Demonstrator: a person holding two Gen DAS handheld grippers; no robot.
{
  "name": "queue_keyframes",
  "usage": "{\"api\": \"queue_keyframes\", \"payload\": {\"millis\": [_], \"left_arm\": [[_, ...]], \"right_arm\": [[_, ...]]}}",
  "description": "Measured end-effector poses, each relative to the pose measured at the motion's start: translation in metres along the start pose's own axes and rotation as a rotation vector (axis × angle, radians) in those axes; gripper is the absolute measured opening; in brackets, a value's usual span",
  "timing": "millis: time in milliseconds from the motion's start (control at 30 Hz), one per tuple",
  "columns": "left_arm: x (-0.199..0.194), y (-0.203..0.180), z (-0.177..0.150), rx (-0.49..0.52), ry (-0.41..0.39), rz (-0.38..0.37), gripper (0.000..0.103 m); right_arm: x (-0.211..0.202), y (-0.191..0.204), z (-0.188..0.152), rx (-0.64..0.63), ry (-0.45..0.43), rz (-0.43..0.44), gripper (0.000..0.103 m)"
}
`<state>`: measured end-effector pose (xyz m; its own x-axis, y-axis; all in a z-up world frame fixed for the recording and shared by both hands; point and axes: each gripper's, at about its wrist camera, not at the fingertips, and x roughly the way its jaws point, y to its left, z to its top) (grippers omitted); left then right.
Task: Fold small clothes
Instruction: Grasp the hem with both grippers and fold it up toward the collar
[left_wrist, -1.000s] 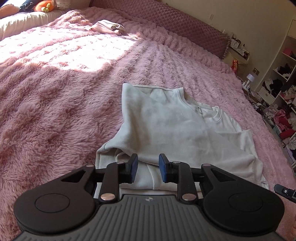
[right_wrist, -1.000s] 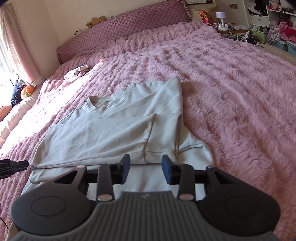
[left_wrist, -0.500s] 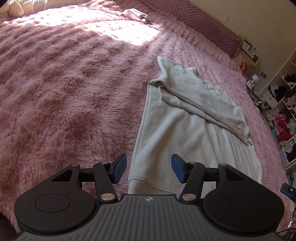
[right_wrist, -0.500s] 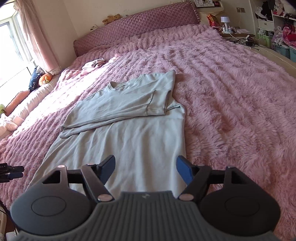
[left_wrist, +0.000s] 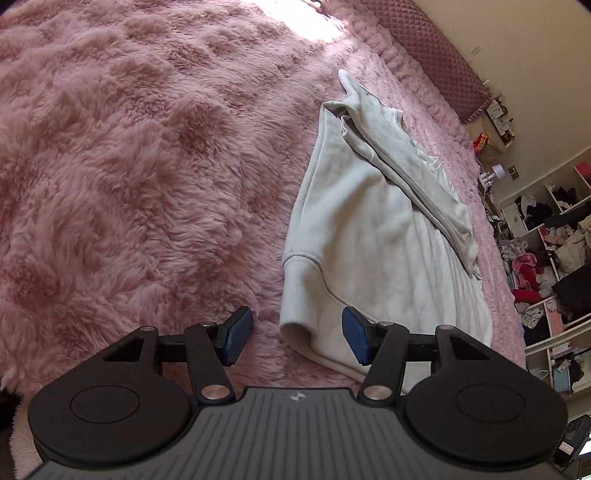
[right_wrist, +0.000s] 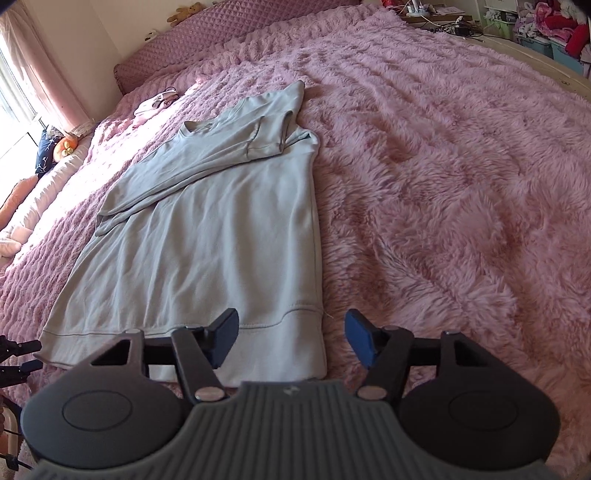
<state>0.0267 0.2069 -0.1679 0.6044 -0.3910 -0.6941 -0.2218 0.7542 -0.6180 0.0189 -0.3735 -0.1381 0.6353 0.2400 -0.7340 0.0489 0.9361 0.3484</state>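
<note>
Sweatshirt (left_wrist: 373, 236): one pale grey-white garment of soft, matte knit is laid flat on the bed, its hem towards the near edge and its collar towards the headboard.
Hem: a ribbed band with a stitched seam is seen along the bottom; its left corner is curled up into a small loop.
Sleeves: both are folded across the chest, forming a long diagonal strip with cuffed ends.
Blanket (right_wrist: 443, 184): one pink, long-pile, shaggy cover is spread over the whole bed; sunlight is cast on its far part.
Headboard (right_wrist: 236, 18): one is seen, quilted in diamonds, in dusty pink.
Left hand-held gripper (left_wrist: 297, 341): black arms with blue rubber pads; the jaws are held apart, with the curled hem corner between them but not pressed.
Right hand-held gripper (right_wrist: 291, 341): of the same build; its jaws are closing, with the right hem corner between the pads, which are not pressing on it.
Small clothes pile (right_wrist: 155, 103): one light bundle is seen near the headboard's left end.
</note>
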Motion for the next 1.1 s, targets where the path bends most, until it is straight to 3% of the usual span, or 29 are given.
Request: {"api": "queue_keyframes", "payload": {"millis": [200,500,567,633,700,733,900,967,1100], "left_arm": [[0.011,0.002,-0.001,-0.031,0.011,-0.025,0.065],[0.022,0.008,0.002,-0.085,0.026,-0.134,0.065],[0.024,0.011,0.001,-0.116,0.02,-0.152,0.065],[0.023,0.011,0.0,-0.123,0.0,-0.158,0.052],[0.022,0.009,-0.001,-0.105,-0.011,-0.15,0.018],[0.022,0.007,-0.001,-0.092,-0.009,-0.142,0.012],[0.017,0.001,-0.001,-0.063,-0.021,-0.159,0.007],[0.02,0.0,0.0,-0.08,-0.013,-0.16,0.007],[0.026,0.006,0.001,-0.101,0.008,-0.156,0.007]], "right_arm": [[0.014,-0.005,-0.008,0.045,0.04,0.004,0.054],[0.031,-0.007,-0.012,0.123,0.073,0.047,0.053],[0.031,-0.007,-0.011,0.133,0.075,0.06,0.042],[0.029,-0.006,-0.01,0.129,0.073,0.052,0.017],[0.026,-0.009,-0.01,0.139,0.068,0.054,0.011],[0.024,-0.011,-0.01,0.159,0.065,0.063,0.009],[0.015,-0.014,-0.006,0.208,0.057,0.094,0.009],[0.017,-0.013,-0.005,0.208,0.07,0.098,0.022],[0.026,-0.013,-0.007,0.208,0.093,0.09,0.027]]}}
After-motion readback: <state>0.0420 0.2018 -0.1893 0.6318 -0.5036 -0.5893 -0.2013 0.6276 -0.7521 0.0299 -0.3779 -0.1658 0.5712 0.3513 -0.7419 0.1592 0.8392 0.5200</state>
